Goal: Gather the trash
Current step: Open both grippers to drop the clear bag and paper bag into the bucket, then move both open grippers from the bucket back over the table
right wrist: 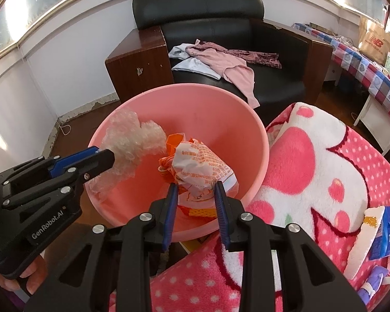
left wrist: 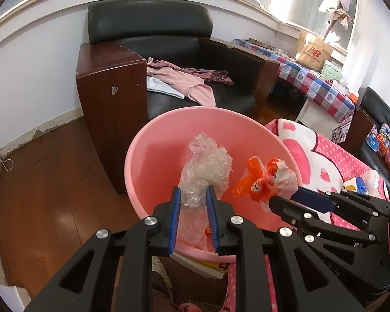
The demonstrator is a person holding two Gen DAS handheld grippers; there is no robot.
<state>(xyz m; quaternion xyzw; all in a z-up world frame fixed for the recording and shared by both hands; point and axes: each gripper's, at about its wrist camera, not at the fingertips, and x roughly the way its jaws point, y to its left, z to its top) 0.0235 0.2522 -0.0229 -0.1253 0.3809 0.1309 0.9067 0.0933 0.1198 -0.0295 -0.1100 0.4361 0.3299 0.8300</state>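
A pink plastic basin stands in front of me. My left gripper is shut on a clear crumpled bubble wrap and holds it over the basin's left side. My right gripper is shut on a crumpled orange and white wrapper and holds it over the basin. Some orange trash lies on the basin floor.
A black armchair with pink clothes stands behind the basin. A pink and white blanket lies to the right, with a tissue box on it. A checked tablecloth table is at the far right. Wooden floor lies to the left.
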